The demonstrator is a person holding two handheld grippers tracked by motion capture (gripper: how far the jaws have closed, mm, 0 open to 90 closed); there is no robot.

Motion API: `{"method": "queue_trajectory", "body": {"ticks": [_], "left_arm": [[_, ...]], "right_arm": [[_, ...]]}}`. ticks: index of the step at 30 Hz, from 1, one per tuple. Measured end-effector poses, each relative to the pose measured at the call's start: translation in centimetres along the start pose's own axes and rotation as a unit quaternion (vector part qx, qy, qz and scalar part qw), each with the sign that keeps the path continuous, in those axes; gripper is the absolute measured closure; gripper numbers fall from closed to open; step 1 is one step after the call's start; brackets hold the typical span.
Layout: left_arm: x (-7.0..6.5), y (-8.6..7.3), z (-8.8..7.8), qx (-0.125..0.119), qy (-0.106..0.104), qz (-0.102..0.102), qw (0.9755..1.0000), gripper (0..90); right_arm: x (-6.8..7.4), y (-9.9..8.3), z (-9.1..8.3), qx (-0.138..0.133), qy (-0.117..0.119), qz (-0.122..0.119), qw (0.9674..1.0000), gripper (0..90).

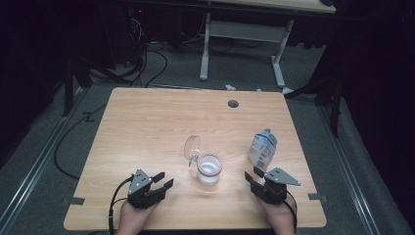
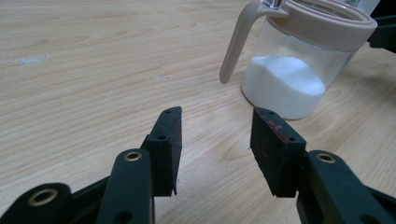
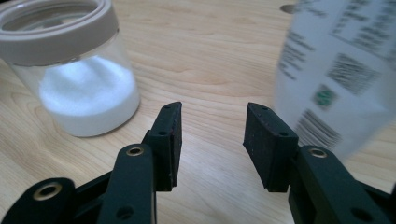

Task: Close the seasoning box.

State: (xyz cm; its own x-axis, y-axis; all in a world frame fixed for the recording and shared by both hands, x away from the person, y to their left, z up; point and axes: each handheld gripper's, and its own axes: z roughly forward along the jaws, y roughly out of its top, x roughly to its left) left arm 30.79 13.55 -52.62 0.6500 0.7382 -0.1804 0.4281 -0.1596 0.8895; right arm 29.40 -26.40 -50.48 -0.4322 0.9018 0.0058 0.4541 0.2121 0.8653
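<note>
Nearest me, my left gripper [image 1: 161, 182] sits at the table's [image 1: 147, 122] front edge with its jaws spread and nothing between them, aimed toward the jar [image 1: 209, 169]. My right gripper [image 1: 254, 177] sits at the opposite front corner, jaws also apart and empty, with bare wood showing between the pads [image 3: 268, 144].

Just beyond both, the clear jar stands between the grippers, part-filled with white granules [image 2: 285, 84], its lid [image 1: 192, 146] flipped up and open behind the beige rim. Beyond the right gripper, the white packet [image 1: 262, 149] stands upright, just to that gripper's side; its print is blurred in the right gripper view, so I can't say what it holds.

My worry is the packet: it looks light and tall, and a jaw that clips it off-centre could tip it over. A careless left jaw could likewise catch the jar's handle [image 2: 236, 42] and knock the open jar, spilling granules.
</note>
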Motion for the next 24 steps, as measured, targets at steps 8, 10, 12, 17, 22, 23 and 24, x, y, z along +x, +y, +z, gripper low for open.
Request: {"method": "queue_trajectory", "body": {"ticks": [8,10,12,17,22,23,24], "left_arm": [[0.2,1.0,0.6,-0.001,0.008,-0.004,1.0000,58.5],[0.3,1.6,0.9,0.004,0.013,0.000,0.9999,59.9],[0.4,2.4,1.3,0.003,0.017,-0.002,0.9999,62.2],[0.5,4.5,2.2,-0.005,0.021,-0.009,0.9997,69.2],[0.1,6.6,3.0,-0.018,0.024,-0.011,0.9995,78.5],[0.0,6.9,3.0,-0.019,0.023,-0.012,0.9995,80.2],[-0.3,7.2,3.1,-0.022,0.022,-0.012,0.9994,81.7]], "right_arm": [[1.7,0.9,2.2,0.018,0.027,-0.029,0.9991,62.5],[1.7,1.6,2.6,0.016,0.034,-0.025,0.9990,66.3],[1.7,2.3,3.0,0.016,0.035,-0.027,0.9989,68.0],[2.3,3.3,3.7,0.014,0.045,-0.031,0.9984,77.6],[3.3,3.1,3.5,0.004,0.063,-0.038,0.9972,90.0],[3.5,3.1,3.4,0.003,0.068,-0.038,0.9970,90.0],[3.6,3.1,3.3,0.004,0.069,-0.040,0.9968,90.0]]}}
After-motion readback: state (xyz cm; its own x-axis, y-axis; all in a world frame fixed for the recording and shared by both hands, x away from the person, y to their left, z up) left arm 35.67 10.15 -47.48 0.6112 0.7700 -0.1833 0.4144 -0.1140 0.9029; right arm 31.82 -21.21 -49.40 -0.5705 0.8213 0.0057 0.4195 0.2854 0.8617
